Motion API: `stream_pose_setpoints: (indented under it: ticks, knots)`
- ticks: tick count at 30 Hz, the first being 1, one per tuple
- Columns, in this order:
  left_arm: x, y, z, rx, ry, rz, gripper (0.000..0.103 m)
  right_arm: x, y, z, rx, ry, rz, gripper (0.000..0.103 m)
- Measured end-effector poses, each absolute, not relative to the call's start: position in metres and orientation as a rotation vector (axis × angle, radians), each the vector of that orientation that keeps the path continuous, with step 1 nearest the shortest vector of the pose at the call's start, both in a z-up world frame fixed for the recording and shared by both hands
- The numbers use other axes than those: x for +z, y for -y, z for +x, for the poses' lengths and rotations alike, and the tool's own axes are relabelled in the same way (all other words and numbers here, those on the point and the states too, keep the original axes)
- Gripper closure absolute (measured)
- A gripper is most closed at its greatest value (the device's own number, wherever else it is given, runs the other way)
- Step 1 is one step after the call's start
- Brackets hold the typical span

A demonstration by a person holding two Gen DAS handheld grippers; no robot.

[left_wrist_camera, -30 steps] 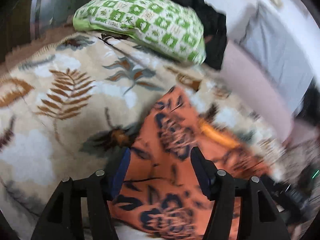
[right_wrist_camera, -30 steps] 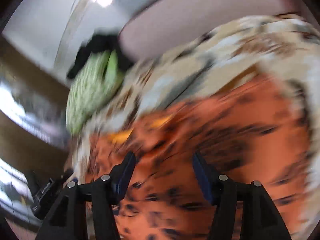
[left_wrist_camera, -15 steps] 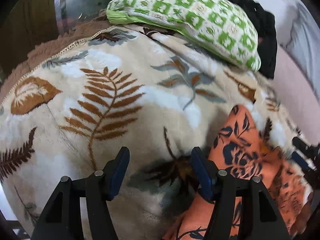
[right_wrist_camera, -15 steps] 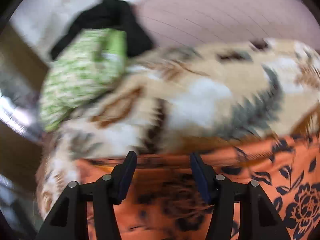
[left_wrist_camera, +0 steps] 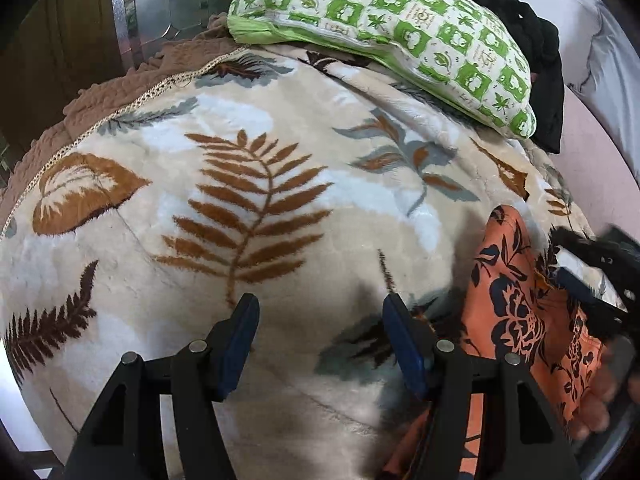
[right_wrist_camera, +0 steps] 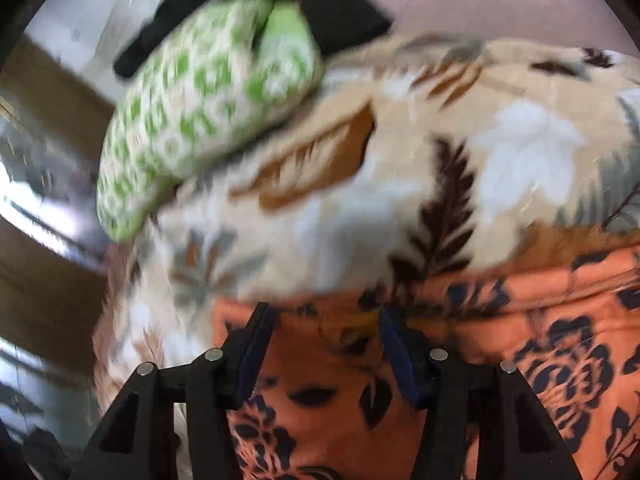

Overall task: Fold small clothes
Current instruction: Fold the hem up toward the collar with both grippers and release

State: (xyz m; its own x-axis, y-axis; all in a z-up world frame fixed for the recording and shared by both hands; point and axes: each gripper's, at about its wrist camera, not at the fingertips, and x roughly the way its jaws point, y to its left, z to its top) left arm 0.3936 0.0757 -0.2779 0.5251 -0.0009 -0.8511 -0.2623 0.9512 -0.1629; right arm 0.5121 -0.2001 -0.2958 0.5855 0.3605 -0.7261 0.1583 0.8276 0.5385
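Observation:
An orange garment with dark blue flowers (left_wrist_camera: 516, 304) lies on a leaf-patterned blanket (left_wrist_camera: 248, 184) at the lower right of the left wrist view. My left gripper (left_wrist_camera: 320, 328) is open and empty over bare blanket, just left of the garment. In the right wrist view the garment (right_wrist_camera: 500, 360) fills the lower right. My right gripper (right_wrist_camera: 324, 340) is open just above the garment near its far edge, holding nothing. The right gripper also shows in the left wrist view (left_wrist_camera: 592, 276) at the garment's right side.
A green-and-white checked pillow (left_wrist_camera: 400, 32) lies at the far end of the blanket, with a black cloth (left_wrist_camera: 532, 44) behind it. A brown blanket border (left_wrist_camera: 132, 80) runs along the left. A wooden and metal door (left_wrist_camera: 120, 20) stands beyond.
My left gripper has moved left off the garment onto bare blanket. My right gripper has moved toward the garment's far edge; its view is still blurred.

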Motion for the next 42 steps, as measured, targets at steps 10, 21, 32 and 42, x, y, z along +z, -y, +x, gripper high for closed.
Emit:
stream_pose_setpoints:
  ticks: [10,21,32,42]
  knots:
    - [-0.288,-0.048,0.392,0.103,-1.045,-0.149,0.038,-0.273,0.218,0.411,0.181,-1.007,0.497,0.069]
    - [-0.268,-0.061,0.365,0.133,-0.968,-0.116,0.038,-0.262,0.247,0.341,0.102,-0.971,0.482,0.076]
    - [-0.276,-0.046,0.342,0.114,-0.989,-0.043,0.038,-0.291,0.291,0.262,0.050,-1.031,0.452,0.074]
    - [-0.261,-0.028,0.280,-0.156,-0.961,-0.312,0.036,-0.273,0.368,0.195,-0.024,-0.840,0.541,0.074]
